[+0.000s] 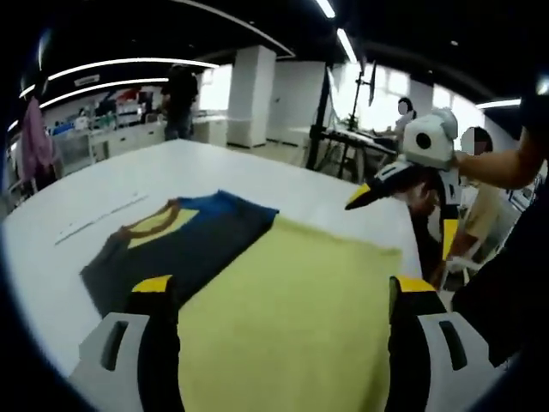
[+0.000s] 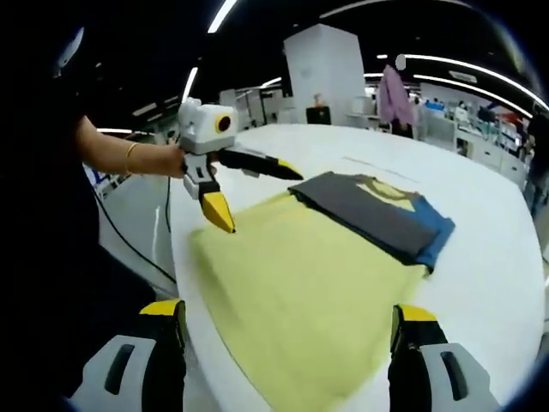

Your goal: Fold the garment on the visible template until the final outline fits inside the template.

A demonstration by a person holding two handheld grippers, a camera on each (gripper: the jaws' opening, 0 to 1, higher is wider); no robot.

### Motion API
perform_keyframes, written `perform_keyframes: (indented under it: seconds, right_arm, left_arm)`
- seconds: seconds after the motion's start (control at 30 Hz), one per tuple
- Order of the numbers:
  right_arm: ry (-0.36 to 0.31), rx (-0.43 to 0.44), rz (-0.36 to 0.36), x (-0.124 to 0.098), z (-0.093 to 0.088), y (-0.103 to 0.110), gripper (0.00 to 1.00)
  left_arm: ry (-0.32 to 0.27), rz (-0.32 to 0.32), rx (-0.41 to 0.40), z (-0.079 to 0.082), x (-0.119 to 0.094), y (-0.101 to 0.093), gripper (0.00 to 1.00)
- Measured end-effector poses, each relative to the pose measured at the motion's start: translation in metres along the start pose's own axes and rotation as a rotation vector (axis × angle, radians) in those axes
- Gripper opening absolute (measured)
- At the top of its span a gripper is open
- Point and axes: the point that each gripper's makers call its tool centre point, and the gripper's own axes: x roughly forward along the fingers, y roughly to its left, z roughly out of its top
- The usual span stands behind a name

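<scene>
Both grippers, left [image 2: 249, 193] and right [image 1: 377, 193], hover released above the yellow template [image 2: 300, 292]. A folded dark garment [image 2: 377, 210] overlaps its far edge on the white table [image 2: 497, 257].

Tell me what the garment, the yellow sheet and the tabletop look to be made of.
Garment: soft knit fabric, matte, lying in flat folded layers.
Yellow sheet: thin and matte, lying flat with crisp edges; cloth or flexible mat, can't tell.
Tabletop: smooth white hard surface, faintly glossy, likely laminate.
</scene>
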Motion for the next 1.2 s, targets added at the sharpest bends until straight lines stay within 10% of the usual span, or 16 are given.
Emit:
perform_keyframes:
  seconds: [0.57,1.2]
  right_arm:
    - [0.082,-0.048,0.004,-0.005,-0.019,0.002,0.92]
    - [0.162,-0.087,0.007,-0.002,-0.052,0.007,0.73]
  left_arm:
    - [0.066,0.019,-0.004,-0.043,-0.047,-0.015,0.94]
    - [0.196,0.023,0.037,-0.101,-0.082,-0.028,0.67]
